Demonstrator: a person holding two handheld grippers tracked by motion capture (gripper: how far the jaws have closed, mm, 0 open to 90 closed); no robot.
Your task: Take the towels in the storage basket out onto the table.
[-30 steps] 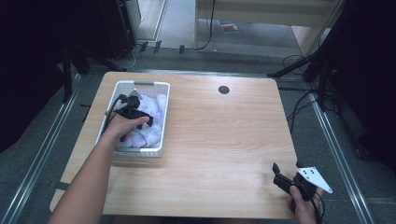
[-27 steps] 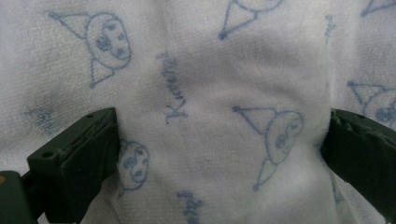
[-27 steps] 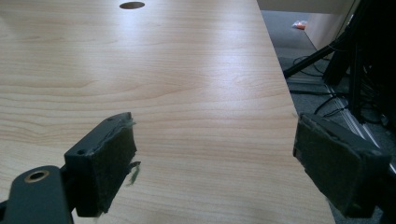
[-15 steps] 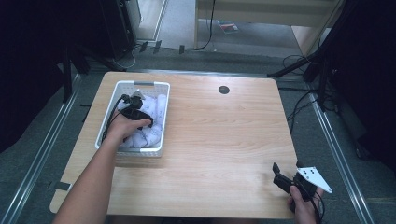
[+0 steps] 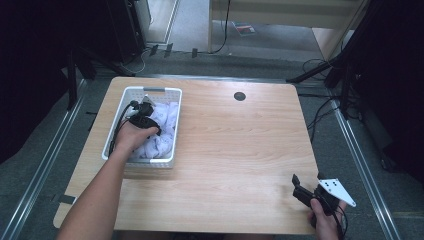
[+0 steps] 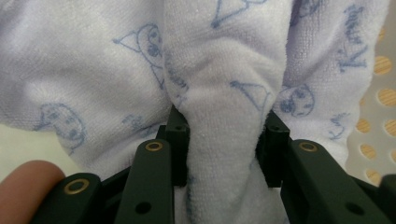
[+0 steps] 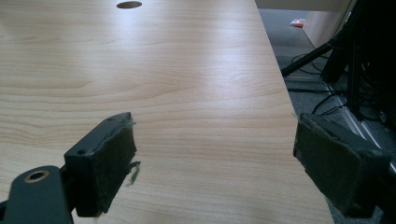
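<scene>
A white perforated basket [image 5: 114, 131] stands on the left of the wooden table [image 5: 235, 150] and holds pale lilac towel cloth [image 5: 166, 124] printed with blue figures. My left gripper [image 5: 150, 125] is down inside the basket. In the left gripper view its black jaws stand on either side of a raised fold of that towel [image 6: 224, 70] and pinch it, so the left gripper [image 6: 224, 135] is shut on the cloth. My right gripper [image 5: 298, 187] hovers over the table's near right corner. Its padded jaws are wide apart in the right gripper view, and the right gripper [image 7: 224, 158] has nothing in it.
A dark cable hole [image 5: 239, 96] sits near the table's far edge, seen also in the right gripper view as the hole [image 7: 129, 4]. Bare wood lies between basket and right gripper. Cables [image 5: 325, 117] and stands crowd the floor to the right.
</scene>
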